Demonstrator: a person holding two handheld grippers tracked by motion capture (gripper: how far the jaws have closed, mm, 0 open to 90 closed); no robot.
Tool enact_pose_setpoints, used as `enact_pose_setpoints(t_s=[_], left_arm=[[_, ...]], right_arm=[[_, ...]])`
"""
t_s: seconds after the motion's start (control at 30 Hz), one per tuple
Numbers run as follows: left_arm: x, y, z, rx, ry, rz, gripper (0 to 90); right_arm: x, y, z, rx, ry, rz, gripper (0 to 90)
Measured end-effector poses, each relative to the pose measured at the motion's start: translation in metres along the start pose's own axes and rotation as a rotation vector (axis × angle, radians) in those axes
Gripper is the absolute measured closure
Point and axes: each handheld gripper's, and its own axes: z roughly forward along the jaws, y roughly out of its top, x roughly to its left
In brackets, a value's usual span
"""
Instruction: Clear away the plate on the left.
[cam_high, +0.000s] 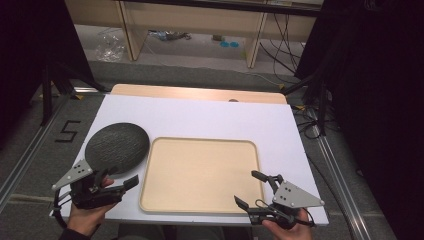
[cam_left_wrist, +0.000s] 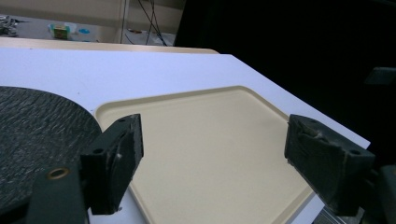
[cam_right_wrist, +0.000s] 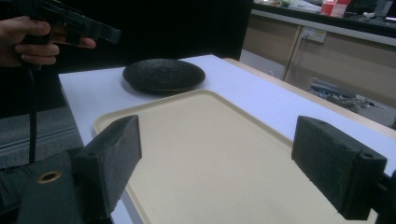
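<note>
White board (cam_high: 200, 117) laid over a wooden table (cam_high: 197, 93), grey floor around it, black curtains on both sides, and light wooden shelving (cam_high: 195, 22) at the back with loose cables beside it. A black "5" (cam_high: 66, 131) is marked on the floor left of the table.

Count: one beige tray (cam_high: 200, 172), rectangular with rounded corners, nothing in it; one dark grey textured plate (cam_high: 116, 147), round, lying just beside the tray's far-left corner. I cannot tell whether their rims touch. Two grippers.

My left gripper (cam_high: 122, 186) hovers at the near-left of the board, just at the plate's near rim, jaws spread wide with nothing between them; in the left gripper view the tray sits in the gap. My right gripper (cam_high: 251, 189) is over the tray's near-right corner, jaws also wide apart and holding nothing.

Hard to make out: the plate's left part is cut off in the left gripper view; small items on the back floor are too blurred to name. Both hands are cropped by the bottom edge of the high view.
</note>
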Motion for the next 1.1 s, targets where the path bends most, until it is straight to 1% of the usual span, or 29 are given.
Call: enact_pose_setpoints(t_s=[0.13, 0.23, 0.33, 0.4, 0.47, 0.5, 0.53, 0.67, 0.7, 0.73, 0.8, 0.87, 0.9, 0.97, 1.0, 1.03, 1.07, 1.1], left_arm=[[0.004, 0.0, -0.001, 0.002, 0.014, -0.013, 19.4], [0.009, 0.0, -0.002, -0.005, 0.027, -0.036, 19.4], [0.013, 0.001, -0.003, -0.007, 0.046, -0.047, 19.6], [0.015, 0.001, -0.004, -0.008, 0.054, -0.054, 19.7], [0.018, 0.001, -0.005, -0.009, 0.061, -0.072, 19.7], [0.02, 0.001, -0.006, -0.01, 0.07, -0.085, 19.8], [0.02, 0.001, -0.006, -0.01, 0.07, -0.085, 19.9], [0.026, 0.001, -0.008, -0.019, 0.083, -0.111, 20.2], [0.029, 0.001, -0.009, -0.02, 0.094, -0.13, 20.2], [0.029, 0.001, -0.009, -0.02, 0.094, -0.13, 20.3], [0.034, 0.001, -0.01, -0.028, 0.099, -0.16, 20.3], [0.039, 0.0, -0.012, -0.04, 0.105, -0.201, 20.6], [0.041, -0.001, -0.012, -0.047, 0.103, -0.214, 20.8], [0.046, -0.002, -0.014, -0.049, 0.115, -0.252, 21.0], [0.052, -0.002, -0.016, -0.056, 0.127, -0.284, 21.0], [0.052, -0.002, -0.016, -0.056, 0.127, -0.284, 21.0], [0.054, -0.003, -0.017, -0.065, 0.135, -0.299, 21.0], [0.057, -0.003, -0.019, -0.063, 0.145, -0.303, 21.1]], right_arm=[[0.0, 0.001, 0.0, -0.01, -0.003, 0.001, 17.1], [0.0, 0.0, 0.0, -0.003, 0.0, -0.002, 17.1], [0.0, 0.001, 0.0, -0.001, 0.008, -0.001, 17.3], [0.0, 0.0, 0.0, -0.002, 0.001, -0.002, 17.2], [0.0, 0.001, 0.0, -0.003, 0.006, -0.002, 17.3], [0.0, 0.001, 0.0, 0.006, 0.011, -0.005, 17.3], [0.0, 0.0, 0.0, 0.001, 0.003, -0.003, 17.3], [0.0, 0.001, 0.0, -0.005, 0.005, -0.002, 17.3], [0.0, 0.0, 0.0, -0.001, 0.01, -0.003, 17.3], [0.0, 0.0, 0.0, -0.001, 0.01, -0.003, 17.3], [0.0, 0.001, 0.0, -0.002, 0.005, -0.002, 17.4], [0.0, 0.001, 0.001, 0.0, 0.016, -0.005, 17.4], [0.0, 0.0, 0.0, 0.015, 0.014, -0.008, 17.3], [0.0, 0.001, 0.0, 0.003, 0.007, -0.004, 17.4], [0.0, 0.001, 0.0, -0.005, 0.007, -0.002, 17.4], [0.0, 0.001, 0.0, -0.005, 0.007, -0.002, 17.4], [0.0, 0.001, 0.001, -0.002, 0.014, -0.005, 17.4], [0.0, 0.0, 0.0, 0.01, 0.011, -0.005, 17.4]])
